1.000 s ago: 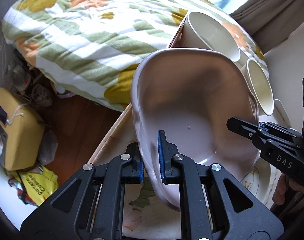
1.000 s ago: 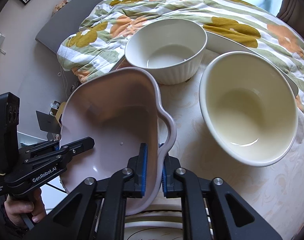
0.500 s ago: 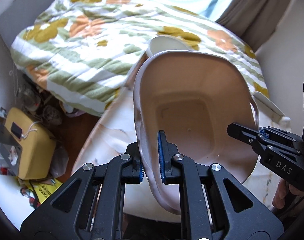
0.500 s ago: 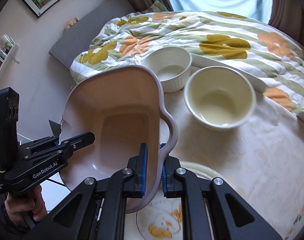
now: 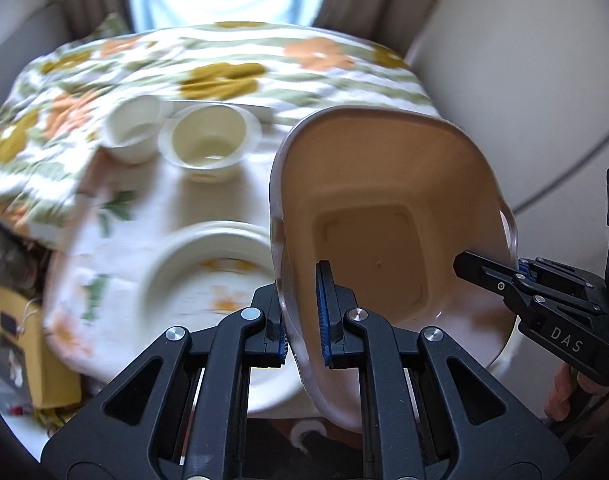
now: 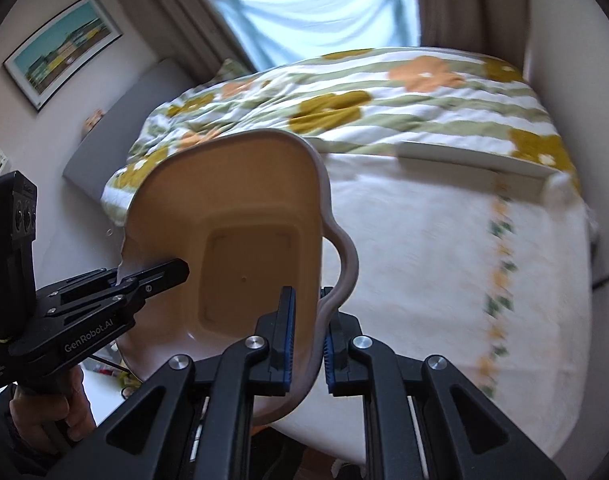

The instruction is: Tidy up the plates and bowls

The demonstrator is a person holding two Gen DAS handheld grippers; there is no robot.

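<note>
Left to right: two cream bowls and a floral plate sit on the table, then the left gripper and right gripper both clamp opposite rims of the pinkish tub, tilted midair.

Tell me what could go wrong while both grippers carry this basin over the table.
1. The left gripper and right gripper pinch only the thin rim of the basin, which is tilted; it could slip or twist out.
2. The floral plate and cream bowl sit close below; a careless descent could knock them.
3. Motion blur suggests speed; slow down.
</note>
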